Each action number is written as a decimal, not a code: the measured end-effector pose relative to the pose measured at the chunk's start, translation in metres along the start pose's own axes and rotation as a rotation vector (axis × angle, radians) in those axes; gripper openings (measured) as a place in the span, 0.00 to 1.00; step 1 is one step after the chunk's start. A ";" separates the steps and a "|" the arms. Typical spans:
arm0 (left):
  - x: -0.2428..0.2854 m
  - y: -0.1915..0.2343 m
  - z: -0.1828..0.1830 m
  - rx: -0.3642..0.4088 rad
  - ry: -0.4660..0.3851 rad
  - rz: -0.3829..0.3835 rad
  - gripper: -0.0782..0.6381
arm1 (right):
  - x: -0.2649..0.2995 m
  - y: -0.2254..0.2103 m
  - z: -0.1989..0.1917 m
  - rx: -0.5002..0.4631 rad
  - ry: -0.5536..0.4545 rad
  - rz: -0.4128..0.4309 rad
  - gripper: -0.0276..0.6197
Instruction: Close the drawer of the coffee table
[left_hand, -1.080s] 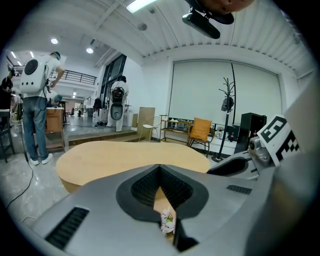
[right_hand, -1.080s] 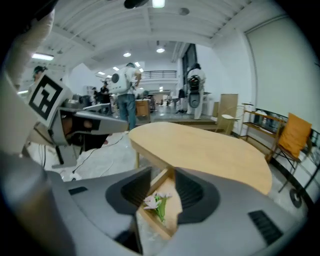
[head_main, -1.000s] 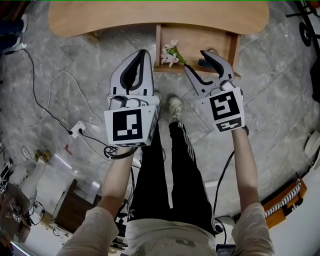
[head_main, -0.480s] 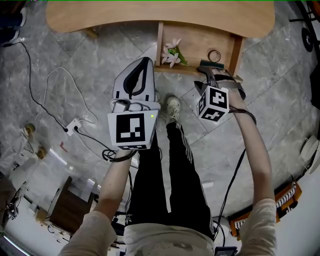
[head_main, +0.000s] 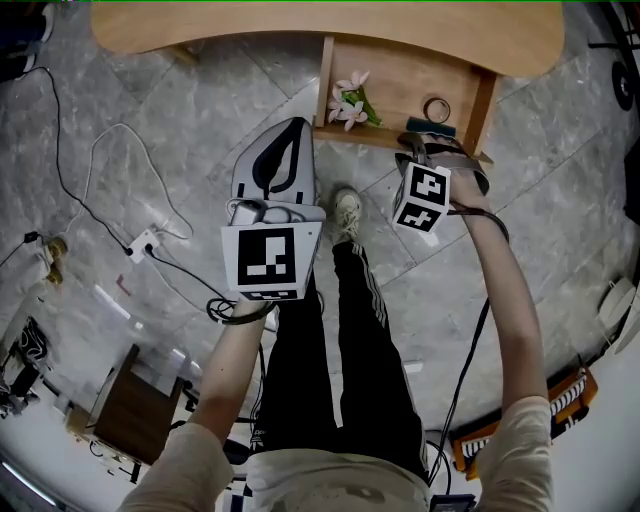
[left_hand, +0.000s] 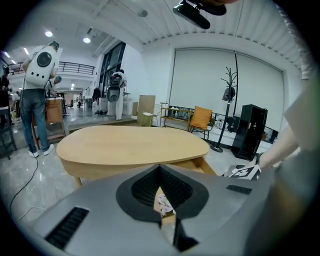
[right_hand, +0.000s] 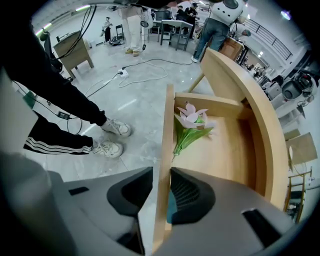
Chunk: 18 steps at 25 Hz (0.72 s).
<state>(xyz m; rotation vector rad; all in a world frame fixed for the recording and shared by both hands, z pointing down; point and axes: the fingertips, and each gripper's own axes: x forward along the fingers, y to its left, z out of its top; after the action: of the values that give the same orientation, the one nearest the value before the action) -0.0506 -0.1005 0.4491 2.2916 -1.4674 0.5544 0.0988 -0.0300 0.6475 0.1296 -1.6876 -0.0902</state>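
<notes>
The wooden coffee table (head_main: 300, 25) stands at the top of the head view with its drawer (head_main: 400, 80) pulled out. Inside lie a pink-white flower (head_main: 350, 100), a ring (head_main: 436, 110) and a dark teal object (head_main: 428, 127). My right gripper (head_main: 425, 150) points straight down over the drawer's front board (right_hand: 165, 125). It straddles that board, one jaw outside and one inside. The jaws are closing, and a sliver of floor still shows beside the outer jaw. My left gripper (head_main: 293, 125) hangs shut and empty left of the drawer, aimed at the table (left_hand: 130, 145).
Cables and a white power strip (head_main: 145, 243) lie on the marble floor at left. The person's legs and a shoe (head_main: 348, 212) stand just in front of the drawer. A small wooden box (head_main: 135, 415) sits at lower left. People and chairs stand beyond the table.
My right gripper dropped, rolled and turned downward onto the drawer's front board, and its jaws narrowed. My left gripper sank a little, still shut.
</notes>
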 end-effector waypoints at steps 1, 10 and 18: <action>0.000 0.001 0.000 0.000 0.000 0.002 0.12 | 0.000 -0.001 0.000 -0.003 0.004 -0.005 0.21; 0.001 0.008 0.003 -0.006 0.002 0.022 0.12 | 0.000 -0.003 0.000 0.067 0.025 0.018 0.15; -0.005 0.012 0.007 0.001 0.002 0.029 0.12 | -0.018 -0.010 0.001 0.063 0.025 -0.023 0.15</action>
<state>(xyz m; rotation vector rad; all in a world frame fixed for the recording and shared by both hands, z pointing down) -0.0627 -0.1048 0.4420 2.2735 -1.5022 0.5657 0.1001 -0.0376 0.6286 0.1971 -1.6652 -0.0528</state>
